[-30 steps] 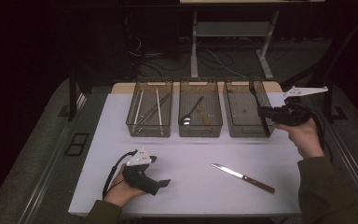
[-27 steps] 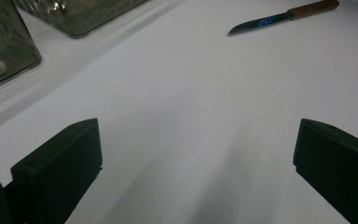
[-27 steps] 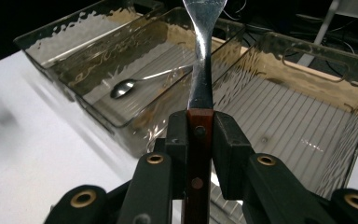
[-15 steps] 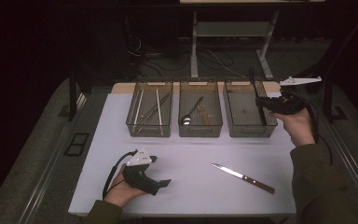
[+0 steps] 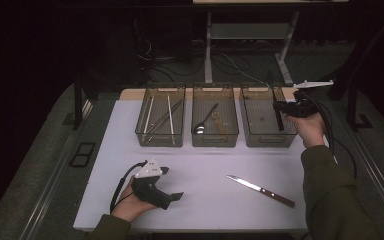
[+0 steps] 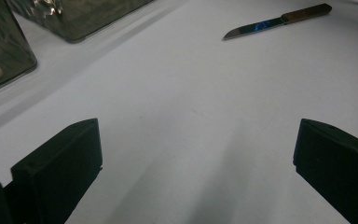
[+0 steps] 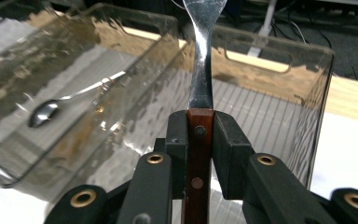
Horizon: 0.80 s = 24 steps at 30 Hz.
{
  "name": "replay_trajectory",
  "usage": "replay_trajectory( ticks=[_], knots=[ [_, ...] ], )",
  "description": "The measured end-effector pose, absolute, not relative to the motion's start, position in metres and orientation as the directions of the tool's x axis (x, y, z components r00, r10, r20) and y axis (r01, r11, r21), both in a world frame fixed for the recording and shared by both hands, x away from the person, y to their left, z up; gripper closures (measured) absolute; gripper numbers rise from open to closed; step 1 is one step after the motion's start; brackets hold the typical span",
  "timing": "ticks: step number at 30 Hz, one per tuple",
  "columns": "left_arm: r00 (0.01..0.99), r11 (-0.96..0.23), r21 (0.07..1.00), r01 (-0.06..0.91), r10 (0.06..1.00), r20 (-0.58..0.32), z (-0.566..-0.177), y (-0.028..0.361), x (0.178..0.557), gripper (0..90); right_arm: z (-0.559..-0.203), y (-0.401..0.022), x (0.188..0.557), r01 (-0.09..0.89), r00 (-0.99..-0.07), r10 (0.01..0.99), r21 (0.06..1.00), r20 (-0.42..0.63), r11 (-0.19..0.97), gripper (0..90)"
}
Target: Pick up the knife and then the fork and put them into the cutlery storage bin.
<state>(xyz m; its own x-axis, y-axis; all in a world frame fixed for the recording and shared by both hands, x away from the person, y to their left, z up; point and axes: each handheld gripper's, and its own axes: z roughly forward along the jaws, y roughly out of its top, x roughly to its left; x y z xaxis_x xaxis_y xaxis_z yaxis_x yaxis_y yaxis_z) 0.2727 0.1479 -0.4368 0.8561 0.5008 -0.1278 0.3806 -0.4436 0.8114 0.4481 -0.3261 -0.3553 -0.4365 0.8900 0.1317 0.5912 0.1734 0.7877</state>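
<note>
My right gripper [image 5: 280, 107] is above the right-hand clear bin [image 5: 252, 141], shut on a wooden-handled utensil [image 7: 199, 154]. The handle has two rivets, and its steel neck [image 7: 200, 70] rises out of the top of the right gripper view, so the head is hidden. In the high view the utensil [image 5: 279, 120] hangs over that bin's right side. My left gripper [image 5: 171, 183] rests at the table's front left, open, with bare tabletop between its jaws [image 6: 191, 158]. A wooden-handled knife [image 5: 261, 189] lies on the white table, also seen far off as the knife [image 6: 279, 21].
Three clear bins stand in a row at the back. The left bin [image 5: 145, 140] holds chopsticks [image 5: 162, 116]. The middle bin [image 5: 215, 141] holds a spoon [image 5: 205, 121]. The white table [image 5: 205, 165] ends near the person's sleeve [image 5: 330, 200]; dark floor surrounds it.
My right gripper has carried the utensil left and slightly down, from beside the right bin to over it. The left gripper and the knife have stayed put.
</note>
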Motion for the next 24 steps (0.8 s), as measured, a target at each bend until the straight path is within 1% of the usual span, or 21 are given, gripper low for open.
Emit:
replay_trajectory(
  ticks=[2,6,17,24],
  knots=[
    [0.856,-0.443,0.812,0.38,0.5,-0.128,-0.437,0.148,0.273,0.0,-0.36,-0.325,0.45,0.599,-0.428,0.896,0.78,0.119,0.183,77.0],
    [0.857,-0.443,0.812,0.38,0.499,-0.129,-0.437,0.148,0.273,0.0,-0.37,-0.323,0.452,0.618,-0.407,0.904,0.768,0.132,0.166,77.0],
    [0.859,-0.443,0.813,0.378,0.496,-0.128,-0.437,0.147,0.272,0.0,-0.39,-0.317,0.455,0.666,-0.393,0.913,0.717,0.106,0.204,77.0],
    [0.859,-0.444,0.812,0.378,0.496,-0.128,-0.437,0.147,0.272,0.0,-0.396,-0.317,0.455,0.688,-0.389,0.917,0.69,0.088,0.225,76.9]
  ],
)
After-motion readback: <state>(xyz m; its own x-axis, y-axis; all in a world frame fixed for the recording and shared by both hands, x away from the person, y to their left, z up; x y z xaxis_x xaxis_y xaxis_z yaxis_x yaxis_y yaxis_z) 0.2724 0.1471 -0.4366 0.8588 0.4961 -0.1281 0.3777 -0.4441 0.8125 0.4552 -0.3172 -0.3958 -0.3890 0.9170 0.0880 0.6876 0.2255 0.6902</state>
